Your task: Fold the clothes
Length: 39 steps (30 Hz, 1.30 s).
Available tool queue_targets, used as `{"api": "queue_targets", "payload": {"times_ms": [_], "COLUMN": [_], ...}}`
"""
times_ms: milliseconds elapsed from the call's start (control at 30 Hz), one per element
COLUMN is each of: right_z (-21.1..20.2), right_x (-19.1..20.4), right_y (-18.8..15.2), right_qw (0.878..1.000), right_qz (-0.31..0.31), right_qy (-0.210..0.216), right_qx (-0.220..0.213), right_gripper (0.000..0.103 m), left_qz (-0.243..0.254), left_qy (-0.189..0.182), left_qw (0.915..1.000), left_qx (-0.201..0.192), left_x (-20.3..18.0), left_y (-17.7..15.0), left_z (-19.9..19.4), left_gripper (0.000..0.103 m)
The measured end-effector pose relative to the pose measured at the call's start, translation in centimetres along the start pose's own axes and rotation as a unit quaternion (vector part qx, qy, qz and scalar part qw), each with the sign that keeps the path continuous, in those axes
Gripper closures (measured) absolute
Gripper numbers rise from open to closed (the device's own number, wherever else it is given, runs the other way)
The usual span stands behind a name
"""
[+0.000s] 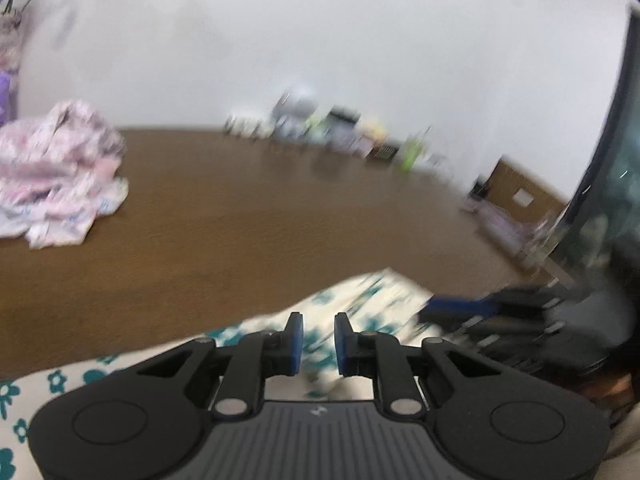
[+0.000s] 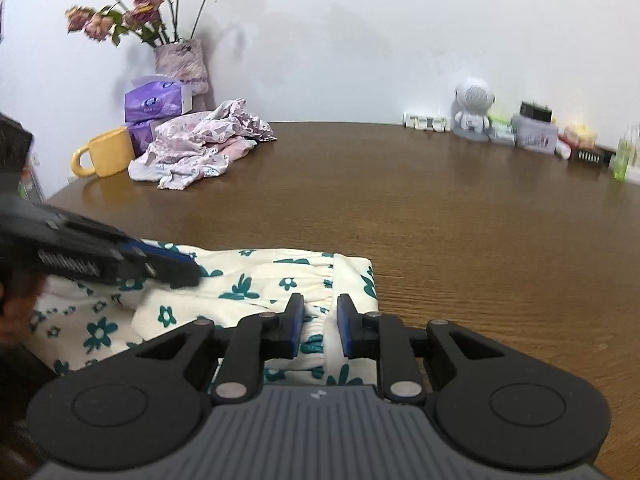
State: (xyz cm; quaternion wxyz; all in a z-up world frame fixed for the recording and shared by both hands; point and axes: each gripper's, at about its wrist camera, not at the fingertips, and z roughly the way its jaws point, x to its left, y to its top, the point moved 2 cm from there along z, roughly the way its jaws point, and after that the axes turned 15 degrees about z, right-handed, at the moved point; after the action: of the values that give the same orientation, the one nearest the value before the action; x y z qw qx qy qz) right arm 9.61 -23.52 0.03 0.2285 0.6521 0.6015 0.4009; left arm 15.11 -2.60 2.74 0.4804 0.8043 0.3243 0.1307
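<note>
A brown table (image 2: 440, 220) carries the cream, teal-flowered garment (image 2: 248, 280) at its near edge. Only the right view shows the yellow mug (image 2: 106, 156). Right gripper (image 2: 320, 328) and left gripper (image 1: 318, 344) each hover narrowly parted over the cloth, clamping nothing.

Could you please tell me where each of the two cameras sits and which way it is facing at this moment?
Left wrist view: sits on the left tool, looking along it over the flowered garment and brown table toward the wall; the right tool shows at right.
Right wrist view: sits on the right tool, facing the same wall; the left tool enters from the left.
Shared: the garment, table, pink clothes pile and each other's tool.
</note>
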Motion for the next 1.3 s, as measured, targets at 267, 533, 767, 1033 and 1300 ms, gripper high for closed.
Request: {"api": "queue_targets", "payload": {"times_ms": [267, 533, 767, 1033, 1300], "right_z": [0.1, -0.4, -2.8, -2.4, -2.1], "right_x": [1.2, 1.0, -1.0, -0.8, -0.4], "right_y": [-0.8, -0.9, -0.7, -2.2, -2.6], "right_qw": [0.999, 0.999, 0.998, 0.999, 1.000], "right_qz": [-0.041, -0.032, 0.023, 0.020, 0.007], "right_qy": [-0.028, -0.023, -0.010, 0.002, -0.007], "right_qx": [-0.019, -0.029, -0.055, -0.027, -0.022], "right_gripper": [0.084, 0.084, 0.083, 0.083, 0.083], "left_qz": [0.062, 0.067, 0.056, 0.053, 0.139], "left_qy": [-0.028, -0.006, -0.007, 0.007, 0.013], "left_qw": [0.9968, 0.9961, 0.9971, 0.9974, 0.9899], "left_qx": [0.043, 0.057, 0.051, 0.049, 0.027], "left_x": [-5.6, -5.6, -5.0, -4.3, -6.0], "left_y": [0.3, -1.8, -2.3, -3.2, -0.8], "left_z": [3.0, 3.3, 2.8, 1.0, -1.1], "left_gripper": [0.087, 0.089, 0.089, 0.094, 0.089]}}
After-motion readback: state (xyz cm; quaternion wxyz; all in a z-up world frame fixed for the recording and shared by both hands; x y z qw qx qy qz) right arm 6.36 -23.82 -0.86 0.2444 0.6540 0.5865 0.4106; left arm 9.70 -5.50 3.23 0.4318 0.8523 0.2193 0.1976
